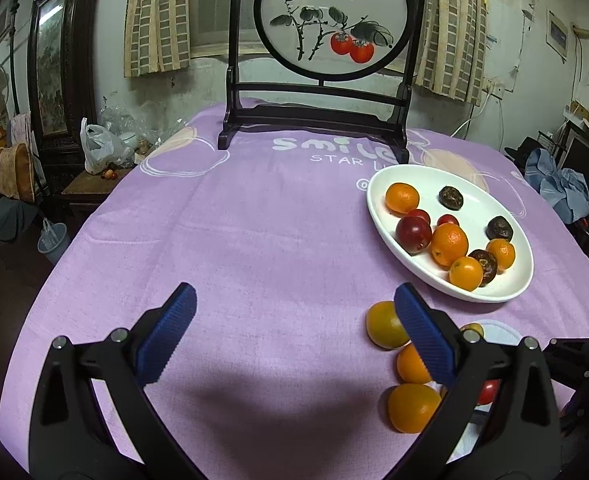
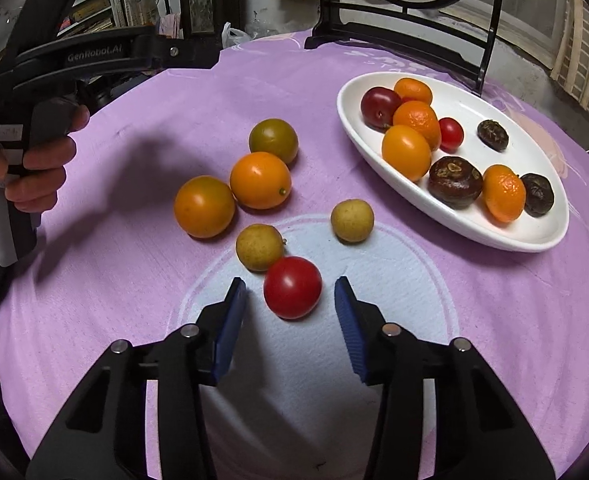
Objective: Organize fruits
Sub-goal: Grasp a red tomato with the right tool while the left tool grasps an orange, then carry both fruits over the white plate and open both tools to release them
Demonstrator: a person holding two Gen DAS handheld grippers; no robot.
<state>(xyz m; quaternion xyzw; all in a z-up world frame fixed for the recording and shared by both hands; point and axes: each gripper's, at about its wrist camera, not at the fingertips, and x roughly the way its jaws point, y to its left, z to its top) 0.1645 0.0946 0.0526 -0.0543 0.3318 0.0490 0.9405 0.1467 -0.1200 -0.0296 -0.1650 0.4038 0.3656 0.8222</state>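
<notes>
Purple surface [image 2: 374,380]: right tongs [image 2: 290,294] wide, straddling tomato [image 2: 292,287], untouched. Left tongs [image 1: 294,308] wide, empty. Risk: round tomato squirts out, knocks yellow fruit [image 2: 259,247]. Plate [image 2: 474,224] near.

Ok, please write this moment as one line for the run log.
phase: approach | right claw: open around red tomato, no contact | left claw: open, empty | white plate: partly filled | loose fruit on cloth
</notes>
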